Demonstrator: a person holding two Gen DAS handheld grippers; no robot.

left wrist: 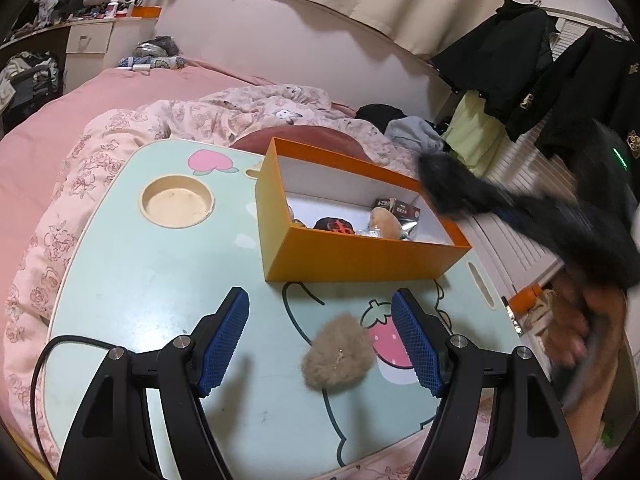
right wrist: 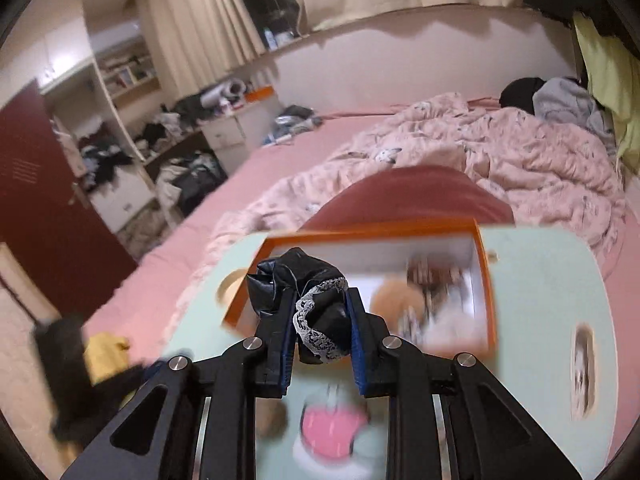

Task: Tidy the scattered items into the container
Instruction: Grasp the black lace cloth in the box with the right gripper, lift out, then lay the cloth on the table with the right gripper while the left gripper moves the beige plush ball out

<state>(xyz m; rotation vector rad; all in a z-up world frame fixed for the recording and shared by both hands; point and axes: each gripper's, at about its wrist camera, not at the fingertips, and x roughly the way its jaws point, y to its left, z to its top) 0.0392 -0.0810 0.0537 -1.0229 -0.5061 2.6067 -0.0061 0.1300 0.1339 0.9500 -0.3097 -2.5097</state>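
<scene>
Ribbed blue fingers point(right wrist: 354, 344) pinch crumpled lace-trimmed black fabric point(right wrist: 316, 320) before orange box point(right wrist: 486, 280).

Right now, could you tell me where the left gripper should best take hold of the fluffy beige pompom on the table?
Grip the beige pompom across its soft middle, coming straight down from above: it lies loose between the open left gripper pads.

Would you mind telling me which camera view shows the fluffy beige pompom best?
The left wrist view: the pompom lies sharp and unobstructed on the table, between the open left gripper fingers. The right wrist view shows only a blurred beige patch, half hidden behind its gripper.
</scene>
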